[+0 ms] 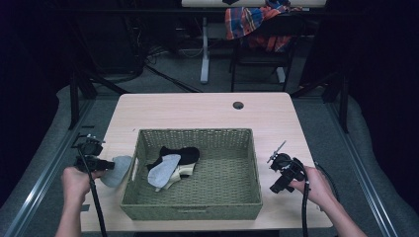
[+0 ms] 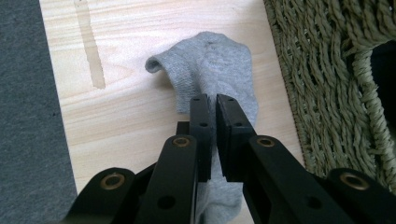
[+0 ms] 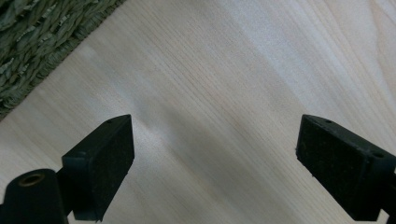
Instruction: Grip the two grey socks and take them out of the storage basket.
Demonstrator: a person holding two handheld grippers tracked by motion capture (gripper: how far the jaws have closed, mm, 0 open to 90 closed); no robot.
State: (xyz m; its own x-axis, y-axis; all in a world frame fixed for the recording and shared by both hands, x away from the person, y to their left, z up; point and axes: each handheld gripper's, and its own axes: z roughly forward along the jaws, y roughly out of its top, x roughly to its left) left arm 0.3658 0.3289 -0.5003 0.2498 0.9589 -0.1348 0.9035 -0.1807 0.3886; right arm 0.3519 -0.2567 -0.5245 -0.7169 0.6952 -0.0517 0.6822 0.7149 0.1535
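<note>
The left tool (image 2: 212, 100) pinches a grey sock (image 2: 210, 65) on the worktop (image 1: 197, 111) beside the woven basket (image 1: 247, 163), maybe taking socks out, so next let go, while the right tool (image 3: 212, 154) waits wide open

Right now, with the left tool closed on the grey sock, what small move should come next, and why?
Probably lift the grey sock a little and carry it over the basket wall. The left tool is shut on it, the sock lies on the table just outside the basket, and other socks already lie inside.
</note>
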